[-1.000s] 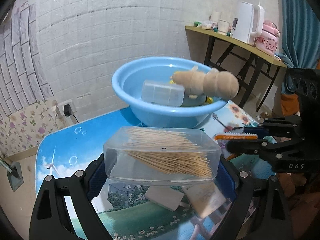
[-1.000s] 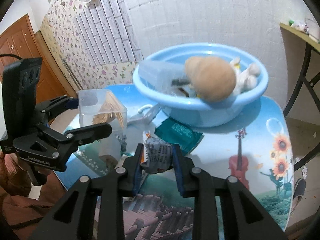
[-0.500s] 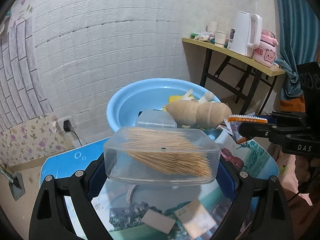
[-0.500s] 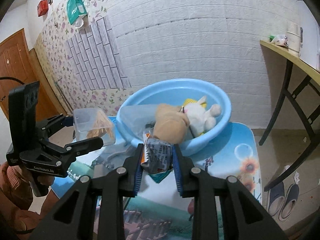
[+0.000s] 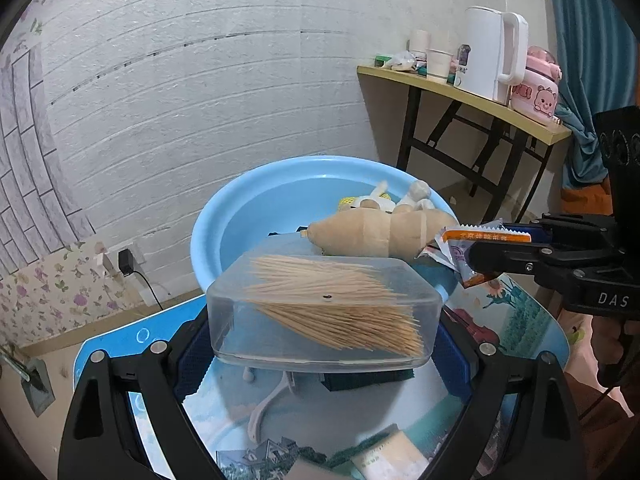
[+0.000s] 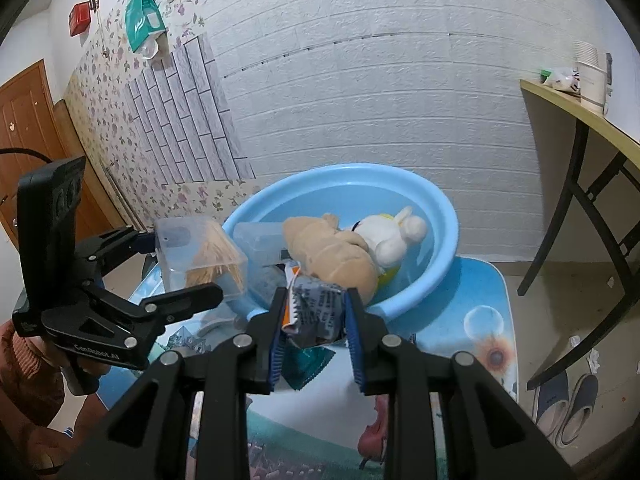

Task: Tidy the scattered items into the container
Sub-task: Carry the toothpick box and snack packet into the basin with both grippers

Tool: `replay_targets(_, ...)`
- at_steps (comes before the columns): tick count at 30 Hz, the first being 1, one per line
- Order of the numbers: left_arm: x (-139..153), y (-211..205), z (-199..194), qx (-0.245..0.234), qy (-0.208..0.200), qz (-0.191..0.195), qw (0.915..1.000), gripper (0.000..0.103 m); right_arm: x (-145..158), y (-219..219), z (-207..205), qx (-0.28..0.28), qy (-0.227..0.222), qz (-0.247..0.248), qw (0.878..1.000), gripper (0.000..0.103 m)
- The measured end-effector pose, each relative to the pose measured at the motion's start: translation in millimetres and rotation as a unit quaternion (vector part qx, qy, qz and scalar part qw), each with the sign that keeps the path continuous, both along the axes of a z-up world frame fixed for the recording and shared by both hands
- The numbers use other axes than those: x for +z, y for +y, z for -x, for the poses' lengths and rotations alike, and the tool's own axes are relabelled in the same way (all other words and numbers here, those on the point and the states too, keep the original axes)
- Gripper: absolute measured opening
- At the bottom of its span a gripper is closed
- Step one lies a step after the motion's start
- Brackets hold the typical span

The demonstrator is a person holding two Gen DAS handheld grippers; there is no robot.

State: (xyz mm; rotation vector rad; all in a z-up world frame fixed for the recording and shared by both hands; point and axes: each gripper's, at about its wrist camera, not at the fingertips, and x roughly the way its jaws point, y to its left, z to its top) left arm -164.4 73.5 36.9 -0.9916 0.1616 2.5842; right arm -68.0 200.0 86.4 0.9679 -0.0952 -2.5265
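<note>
1. The left gripper clamps the clear toothpick box across its wide sides, lifted clear of the desk and just short of the near rim of the blue basin. The smooth plastic can slide out of the pads if the box is tipped, and a loose lid would scatter the toothpicks.
2. The right gripper is closed on a crumpled snack packet, held just before the basin's near edge. The thin foil offers little bite, so it can slip and drop onto the desk.
3. Both grippers approach the same near rim side by side; they can knock together, or clip the rim and shove the basin.
4. The tan plush toy lies heaped against the near wall, with a white plush rabbit farther in. A box set down on that pile can roll back over the rim.
</note>
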Motion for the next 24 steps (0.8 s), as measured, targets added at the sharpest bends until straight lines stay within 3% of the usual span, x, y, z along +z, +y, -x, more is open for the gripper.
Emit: replay_targets(24,-22.2,15.5,32.7,0.004,-0.023,0.015,0.9996,0.093,-26.8,-8.2,35.0,0.001,-0.024,-0.001,1.000,0.027)
